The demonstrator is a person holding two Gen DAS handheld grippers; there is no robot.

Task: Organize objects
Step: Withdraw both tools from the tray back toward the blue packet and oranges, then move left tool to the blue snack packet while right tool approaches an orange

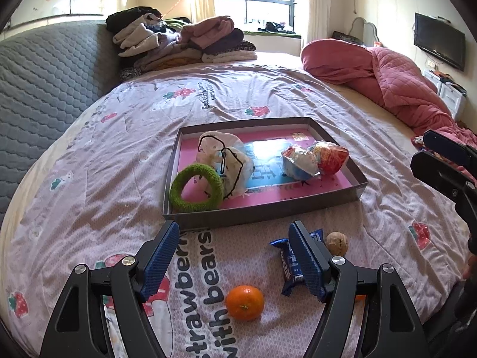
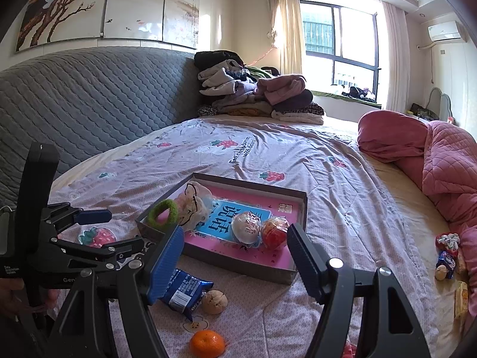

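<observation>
- The left gripper (image 1: 234, 229) hovers above the bedsheet (image 1: 125, 149) with its jaws spread wide and nothing between them.
- Just below and between its fingers lies the mandarin (image 1: 245, 302), apart from both pads.
- Partly hidden behind its right finger is the blue snack packet (image 1: 287, 261), and just beyond that finger's outer side sits the walnut (image 1: 337, 243).
- Straight ahead of the fingertips stands the shallow box (image 1: 342, 198), which already holds a green ring (image 1: 196, 188), a drawstring pouch (image 1: 222, 161) and wrapped round snacks (image 1: 316, 158).
- The right gripper (image 2: 235, 234) is also spread and empty; the packet, walnut and mandarin lie below it, towards its left finger, with the box ahead.
- The mandarin looks light and round, with soft skin: it would roll on the loose sheet, so a gentle pinch across its widest part seems best, pressing no harder than needed.
- The packet is probably crinkly and slippery; taking it across its flat middle should hold better than by a sealed end.
- The walnut seems hard and small, easy to squirt out of the pads unless centred.
- More small items lie far off the right gripper's right side by the pink quilt (image 2: 447, 164), too blurred to name surely.
</observation>
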